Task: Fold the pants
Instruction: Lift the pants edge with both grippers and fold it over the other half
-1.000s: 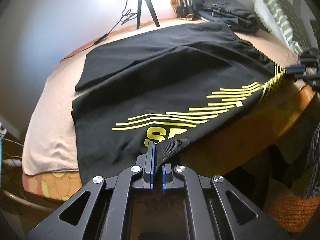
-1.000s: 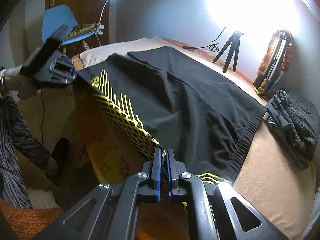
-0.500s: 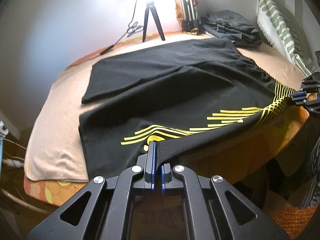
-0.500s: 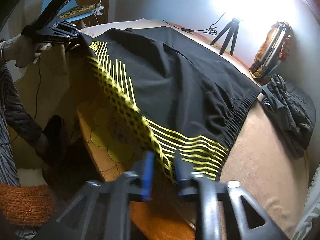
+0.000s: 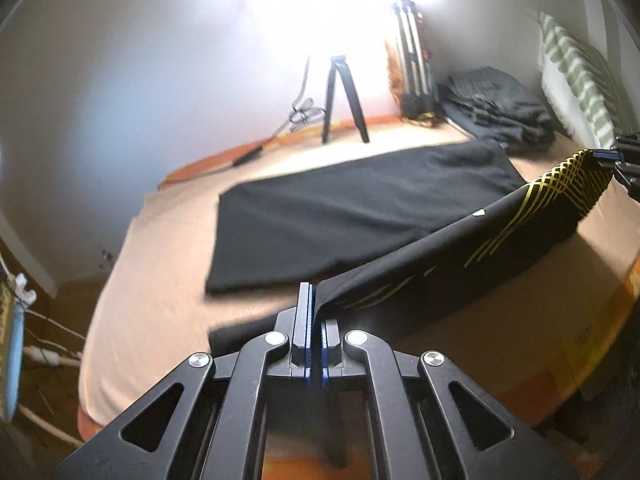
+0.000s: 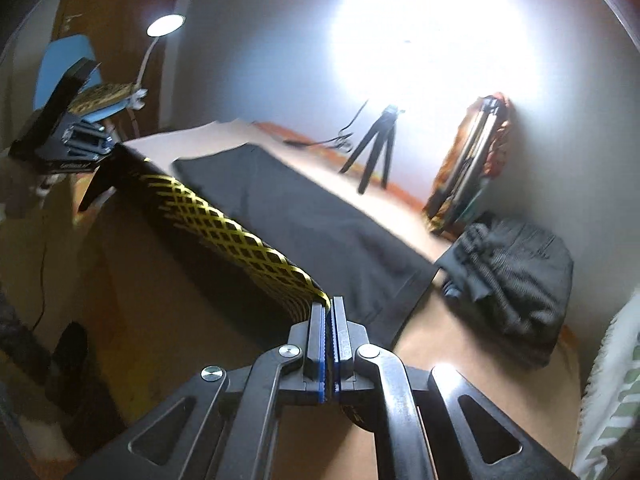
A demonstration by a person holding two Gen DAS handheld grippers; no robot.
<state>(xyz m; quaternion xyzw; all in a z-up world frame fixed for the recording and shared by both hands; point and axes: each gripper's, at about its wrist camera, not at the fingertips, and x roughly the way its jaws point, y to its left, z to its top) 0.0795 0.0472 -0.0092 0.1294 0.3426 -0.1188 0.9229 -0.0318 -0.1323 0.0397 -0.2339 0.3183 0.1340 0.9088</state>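
Observation:
Black pants [image 5: 360,208] with yellow stripes lie partly on a peach-covered bed [image 5: 160,264]. My left gripper [image 5: 315,312] is shut on the near hem edge and holds it lifted. My right gripper [image 6: 329,316] is shut on the yellow-patterned waistband corner [image 6: 240,236]. The near edge of the pants is stretched taut in the air between the two grippers, above the flat far half [image 6: 312,224]. In the left wrist view my right gripper [image 5: 624,160] shows at the right edge. In the right wrist view my left gripper [image 6: 68,144] shows at the far left.
A small black tripod [image 5: 340,100] with a cable stands at the back by the wall. A folded metal stand [image 6: 476,160] leans on the wall. A pile of dark clothes [image 6: 516,276] lies at the back right. A striped pillow [image 5: 580,76] is at the right. A blue chair [image 6: 60,72] stands beside the bed.
Both grippers have lifted the near edge of the pants off the bed and carried it up and toward the far side. The striped panel now hangs taut between them.

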